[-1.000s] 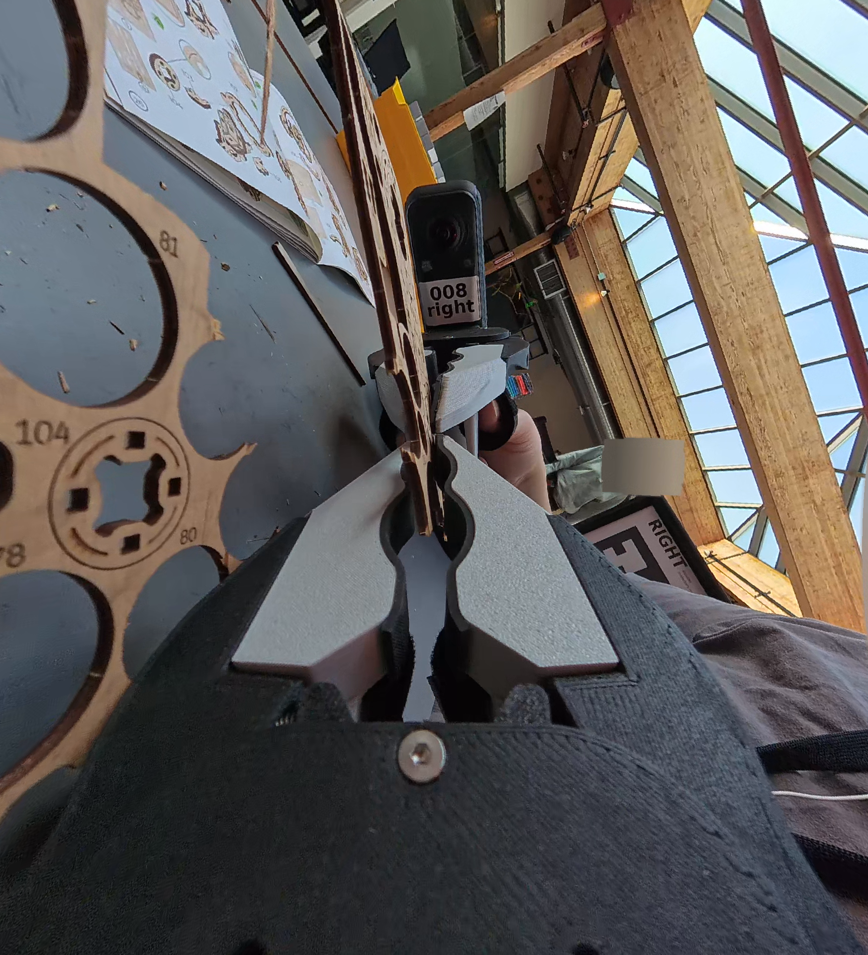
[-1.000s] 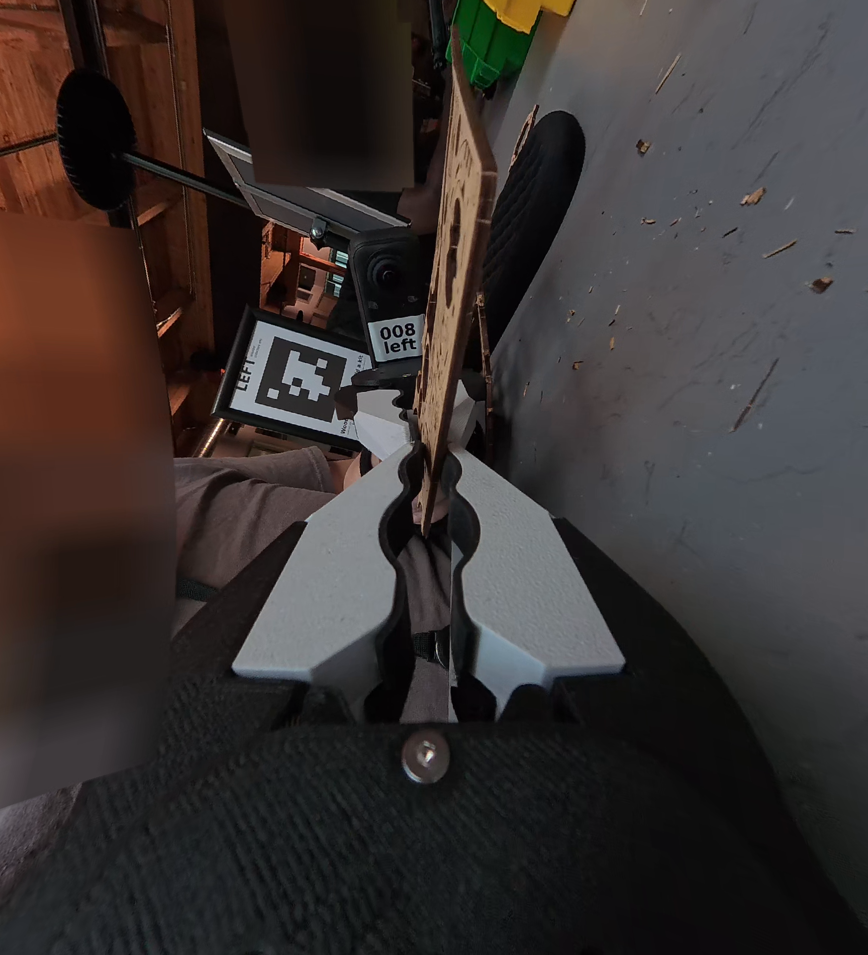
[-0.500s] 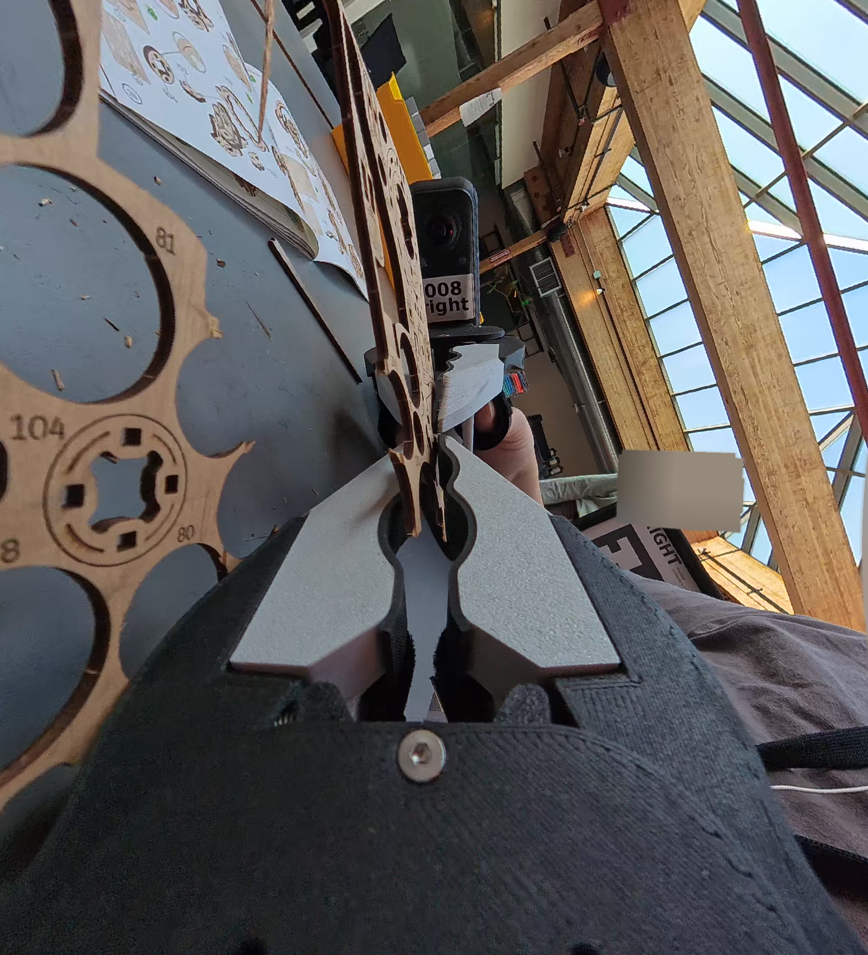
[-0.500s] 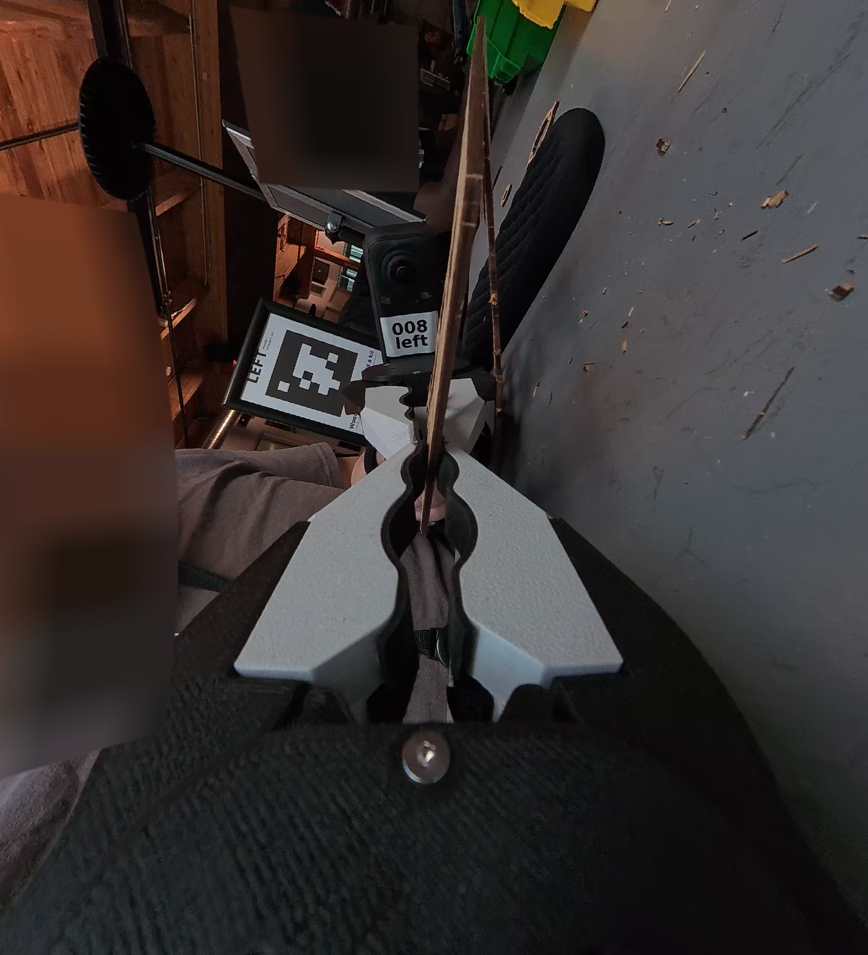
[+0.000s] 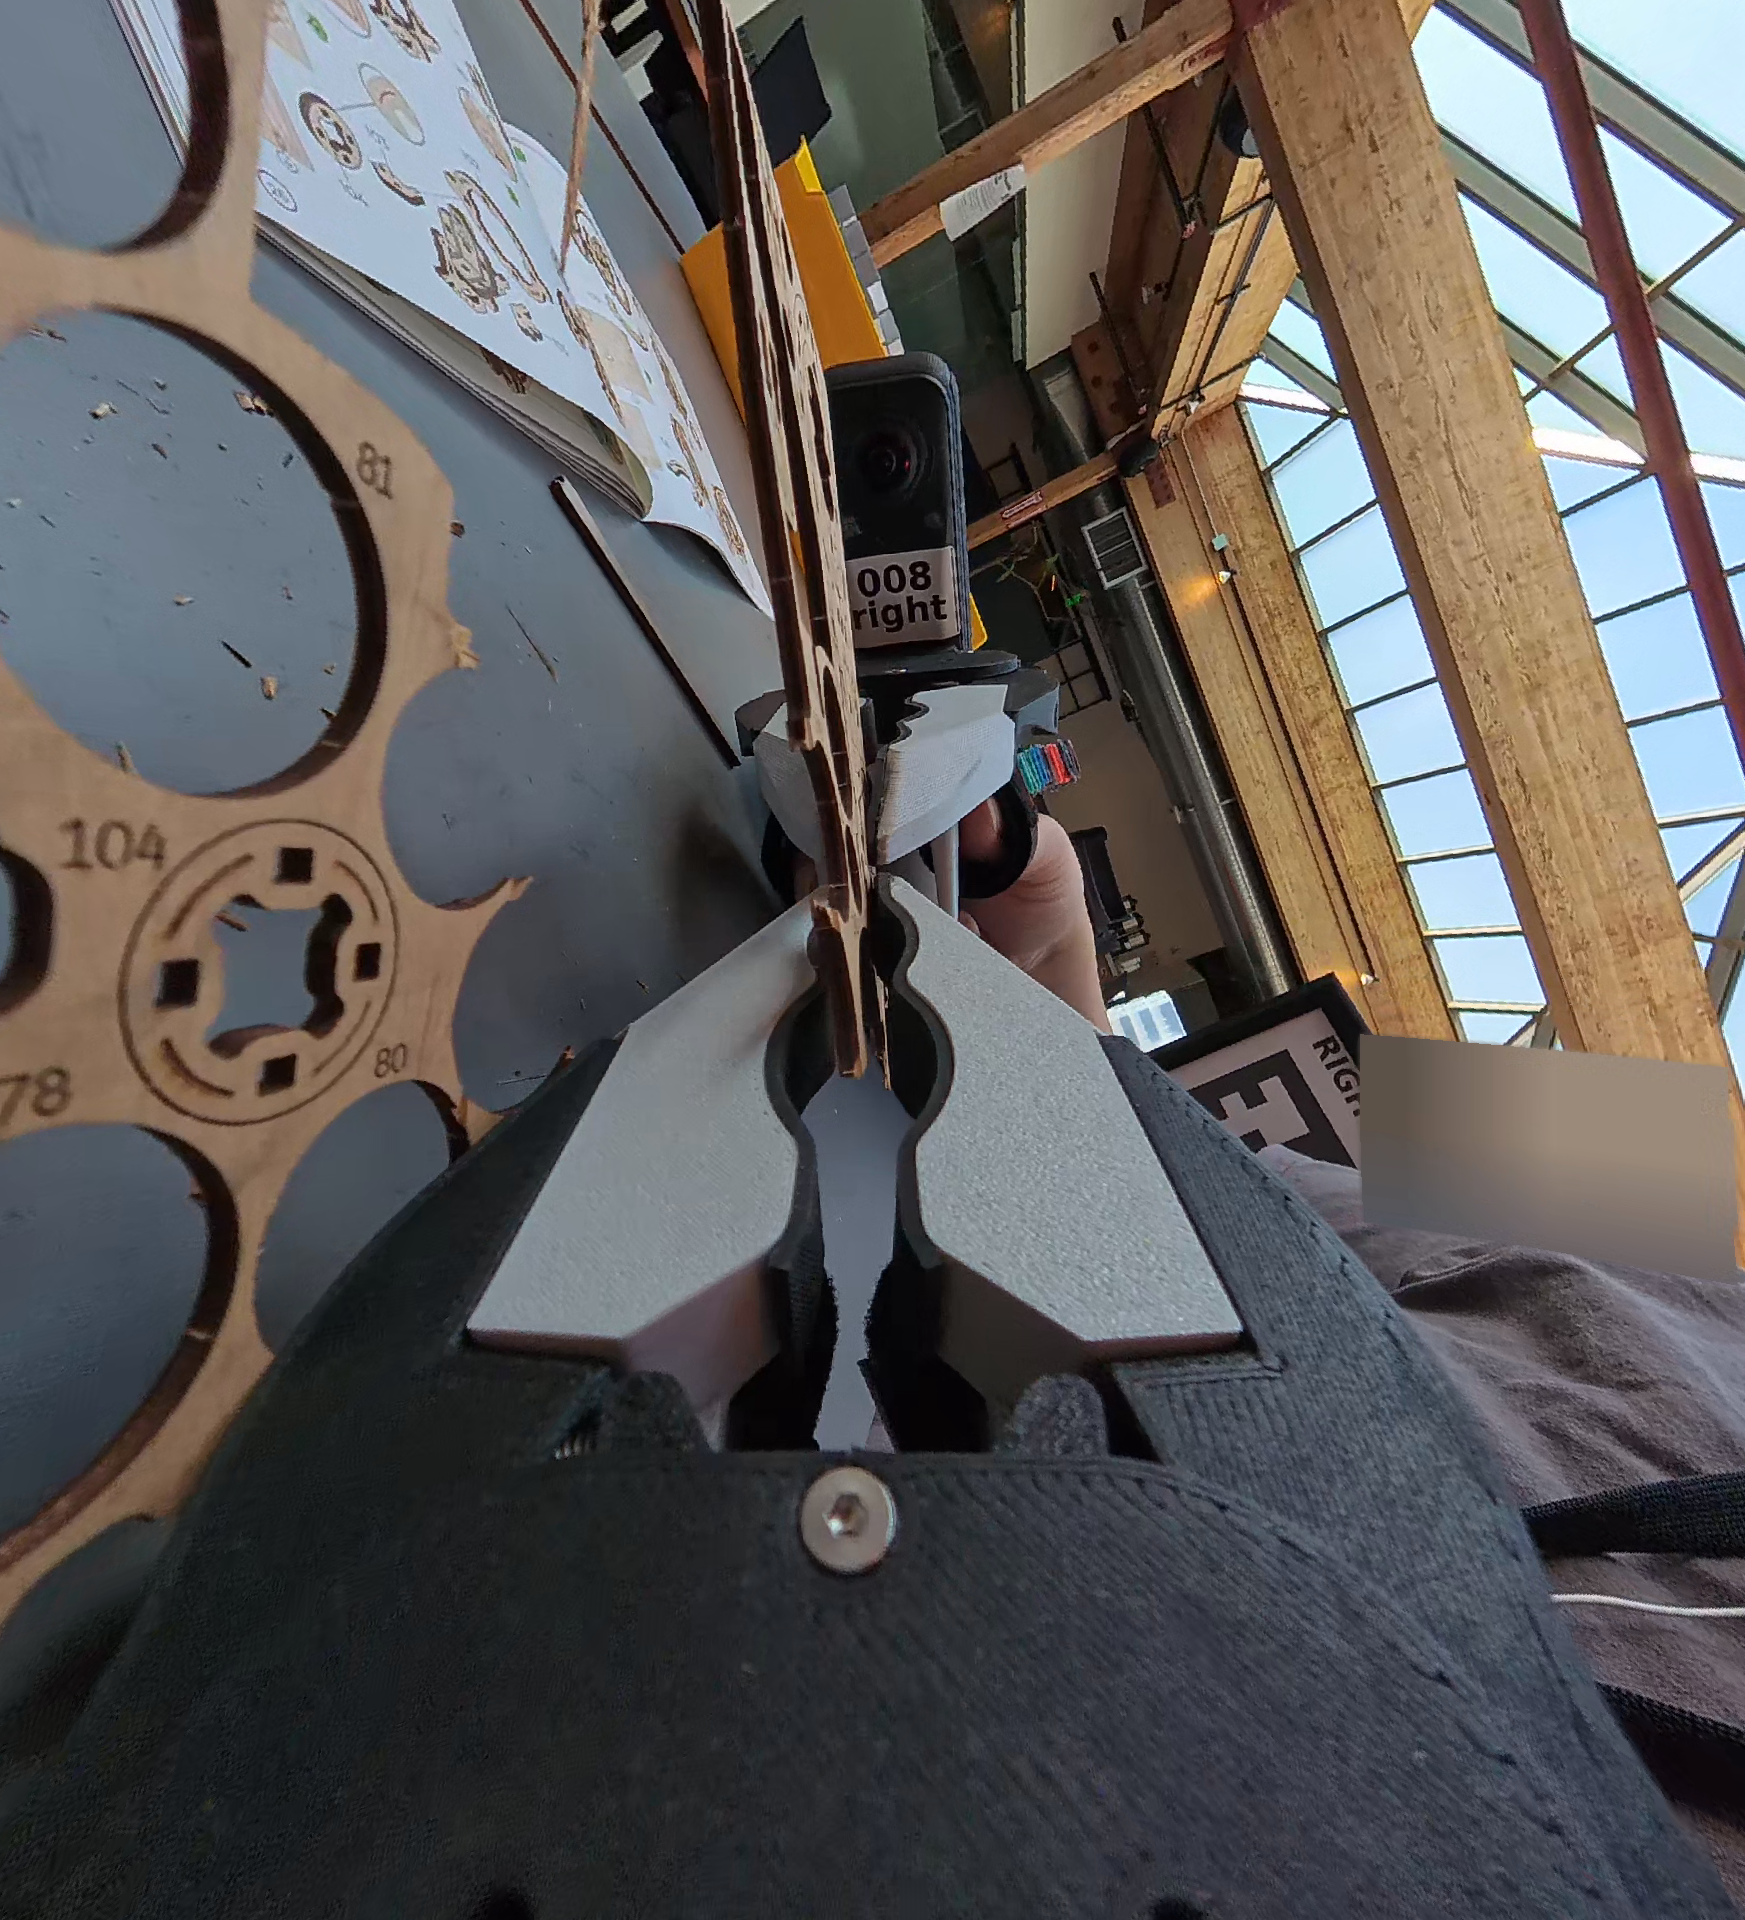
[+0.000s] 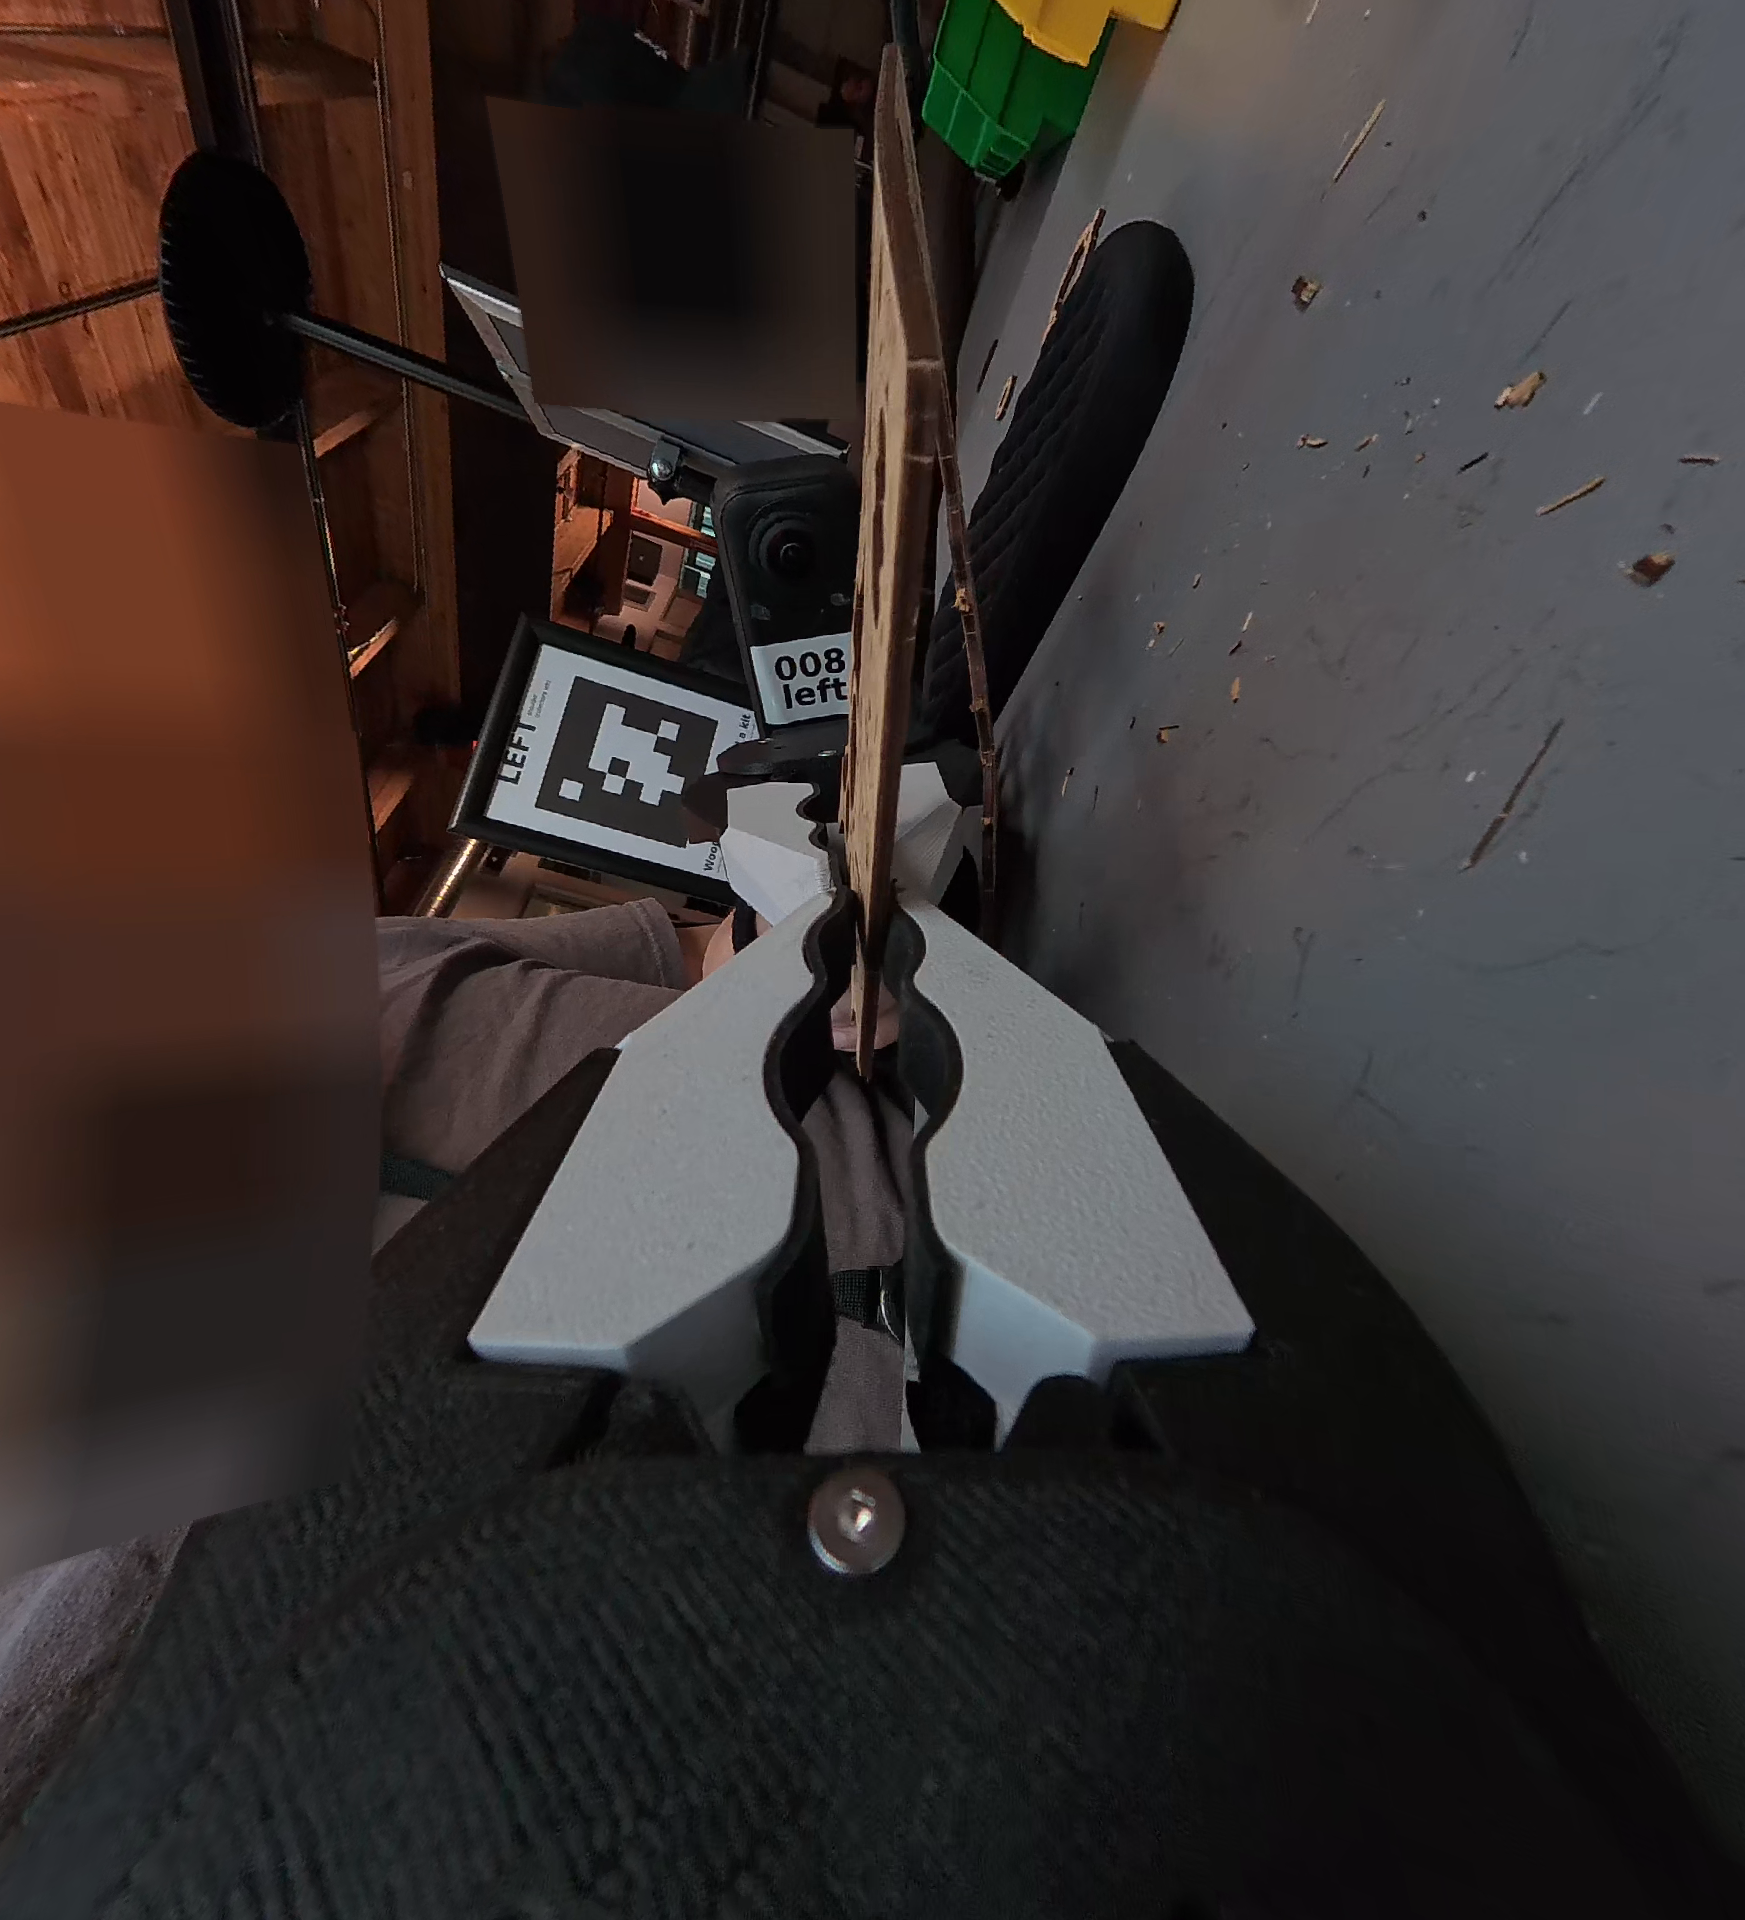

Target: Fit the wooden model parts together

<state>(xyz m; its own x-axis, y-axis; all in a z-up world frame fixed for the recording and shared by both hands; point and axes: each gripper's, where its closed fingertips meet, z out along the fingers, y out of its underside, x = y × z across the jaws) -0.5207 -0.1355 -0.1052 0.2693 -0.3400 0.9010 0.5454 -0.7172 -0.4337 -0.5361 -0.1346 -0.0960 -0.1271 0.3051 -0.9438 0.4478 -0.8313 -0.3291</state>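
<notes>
Gripping opposite ends, left claw (image 5: 852,956) and right claw (image 6: 873,935) clamp the wooden sheet (image 5: 795,436) edge-up above the desk (image 6: 1470,935), likely to work parts free

Workshop or maker space in a big timber-framed hall. Heavy light-wood beams (image 5: 1419,468) and a sloped glass roof with red metal bars (image 5: 1657,416) on the right, blue sky through it. Grey worktable (image 6: 1419,831) scattered with wood chips. Laser-cut plywood sheet with round cutouts (image 5: 172,831) lies flat at left, open printed instruction booklet (image 5: 494,281) beyond it. Green plastic bin (image 6: 1003,94) and yellow plastic bin (image 6: 1065,21) at the table's far end.
</notes>
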